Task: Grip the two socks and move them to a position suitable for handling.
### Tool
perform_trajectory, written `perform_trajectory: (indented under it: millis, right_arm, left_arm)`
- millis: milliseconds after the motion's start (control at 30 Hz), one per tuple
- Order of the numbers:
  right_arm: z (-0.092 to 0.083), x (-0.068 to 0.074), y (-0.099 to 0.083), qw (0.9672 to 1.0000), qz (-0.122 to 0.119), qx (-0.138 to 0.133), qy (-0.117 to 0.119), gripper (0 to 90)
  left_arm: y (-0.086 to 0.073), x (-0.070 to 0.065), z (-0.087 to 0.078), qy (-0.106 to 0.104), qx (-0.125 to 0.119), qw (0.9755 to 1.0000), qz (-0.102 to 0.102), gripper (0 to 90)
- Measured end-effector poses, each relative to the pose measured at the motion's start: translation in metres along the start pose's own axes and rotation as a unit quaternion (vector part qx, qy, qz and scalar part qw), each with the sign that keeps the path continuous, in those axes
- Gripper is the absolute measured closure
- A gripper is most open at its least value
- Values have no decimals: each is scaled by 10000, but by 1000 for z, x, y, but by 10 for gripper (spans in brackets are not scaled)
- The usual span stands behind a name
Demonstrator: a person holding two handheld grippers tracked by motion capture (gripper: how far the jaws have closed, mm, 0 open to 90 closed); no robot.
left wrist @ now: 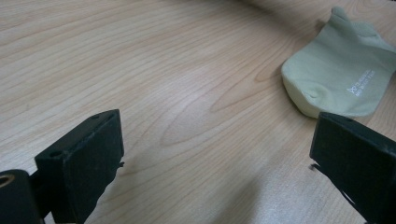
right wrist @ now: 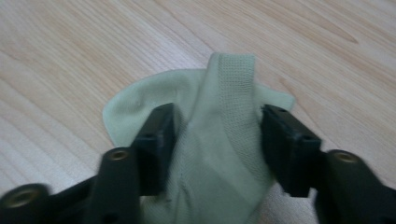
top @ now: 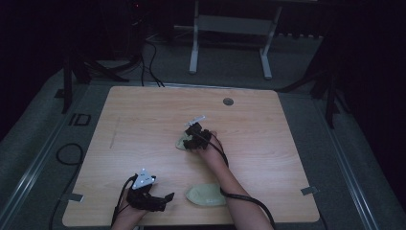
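Right gripper: your right gripper (right wrist: 215,144) stands half open around the far sock (right wrist: 219,154), one jaw on each side of a raised fold of cloth. The pads look close to the fabric; whether they press it yet I cannot tell.
Step in hand: I judge you are pinching up the far sock, which lies at mid-counter, about 12 o'clock from the near sock (top: 205,195).
Next move: close until the fold is pinched, then lift straight; the knit is limp and will sag and trail, so clear the counter (top: 143,124) before you carry it toward 6 o'clock.
Left gripper: your left gripper (left wrist: 210,154) hangs wide open and empty over bare wood near the 7 o'clock corner, the near sock off at its 2 o'clock.
Far sock: pale green knit, ribbed band along the raised fold, crumpled and rounded at the edge.
Near sock: same pale green, flat, rounded toe, small white print on it, at the counter's 6 o'clock edge by your right forearm (top: 234,191).
Counter: light wood grain, smooth, rounded corners, a round grommet (top: 228,101) at 12 o'clock.
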State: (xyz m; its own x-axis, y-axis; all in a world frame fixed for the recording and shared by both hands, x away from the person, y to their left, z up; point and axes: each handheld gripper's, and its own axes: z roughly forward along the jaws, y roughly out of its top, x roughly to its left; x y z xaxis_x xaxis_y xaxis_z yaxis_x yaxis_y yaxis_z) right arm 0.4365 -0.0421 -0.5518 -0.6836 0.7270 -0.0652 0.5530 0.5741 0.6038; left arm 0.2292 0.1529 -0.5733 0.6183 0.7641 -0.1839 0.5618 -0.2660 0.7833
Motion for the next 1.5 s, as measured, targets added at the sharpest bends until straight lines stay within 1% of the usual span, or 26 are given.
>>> perform_trajectory:
  millis: [33, 67, 100, 133, 233, 300, 367, 467, 567, 600, 700, 767, 800, 867, 900, 933, 967, 1000, 1067, 1100, 1167, 1233, 1333, 1400, 1467, 1500]
  right_arm:
    - [-1, 1, 0, 10000, -10, 2, -26, 625]
    - [-2, 2, 0, 9999, -52, 22, -83, 668]
    - [-2, 2, 0, 9999, -69, 26, -92, 709]
    - [-3, 3, 0, 9999, -57, 27, -80, 733]
    - [-6, 3, 1, 9999, -17, 98, -80, 769]
    - [-10, 3, 1, 9999, -47, 129, -77, 774]
    - [-16, 2, 1, 9999, -19, 108, -36, 774]
    - [-28, -1, -1, 10000, 57, 46, -34, 774]
    - [-41, -5, -4, 9999, 78, 5, -76, 773]
    - [-46, -6, -6, 9999, 141, -10, -74, 773]
    - [-59, -10, -12, 9998, 164, -21, -117, 773]
    - [-69, -12, -18, 9996, 203, -85, -160, 772]
    - [-75, -14, -21, 9996, 228, -122, -114, 772]
    - [-85, -15, -27, 9994, 243, -126, -201, 771]
    - [-90, -16, -30, 9992, 276, -175, -212, 772]
    - [-90, -16, -30, 9992, 276, -175, -212, 772]
    - [-95, -16, -33, 9992, 286, -196, -220, 772]
    - [-106, -14, -41, 9991, 277, -250, -221, 770]
    - [-113, -11, -47, 9991, 207, -277, -234, 769]
    - [-117, -10, -50, 9990, 216, -314, -238, 769]
    - [-125, -6, -58, 9988, 234, -409, -164, 769]
    - [-130, -1, -65, 9986, 234, -447, -123, 769]
    - [-134, 6, -76, 9989, 128, -434, -118, 769]
    - [-134, 9, -84, 9990, 128, -415, -64, 769]
    - [-131, 12, -90, 9993, 119, -346, -80, 768]
    - [-129, 14, -93, 9994, 135, -318, -11, 767]
  left_arm:
    - [0, 0, 0, 24, 0, 10000, -10, 33]
    - [0, 0, 0, 13, 9, 10000, -30, 33]
    - [0, 0, 0, -3, 25, 10000, -30, 34]
    - [0, 0, 1, 23, 25, 10000, -18, 34]
    - [0, 0, 1, 27, 30, 10000, 5, 38]
    - [0, 0, 1, 29, 29, 10000, 1, 38]
    - [0, 0, 1, 48, 38, 10000, -7, 38]
    - [0, 1, 1, 34, 42, 10000, -22, 39]
    - [0, 0, 2, 34, 56, 10000, -9, 38]
    - [0, 0, 2, 38, 57, 10000, -9, 39]
    - [1, -2, 0, 48, 28, 10000, -9, 38]
    - [1, -3, 0, 35, 29, 10000, 10, 39]
    - [1, -3, 0, 36, 41, 10000, 14, 39]
    - [1, -3, 1, 29, 51, 10000, -5, 42]
    - [1, -3, 1, 24, 53, 10000, -22, 41]
    - [1, -3, 1, 24, 53, 10000, -22, 41]
    - [1, -3, 1, 26, 63, 10000, -22, 41]
    - [2, -3, 1, 25, 67, 10000, -13, 42]
    - [2, -3, 1, 23, 64, 10000, -15, 42]
    - [2, -3, 1, 35, 65, 10000, -12, 42]
    - [2, -3, 1, 67, 51, 10000, -11, 41]
    - [3, -4, 0, 57, 56, 10000, 9, 41]
    - [2, -4, 0, 45, 56, 10000, 22, 41]
    - [2, -5, 0, 43, 84, 10000, 17, 41]
    - [1, -5, 0, 46, 85, 10000, 15, 41]
    - [2, -6, 0, 54, 77, 10000, 22, 41]
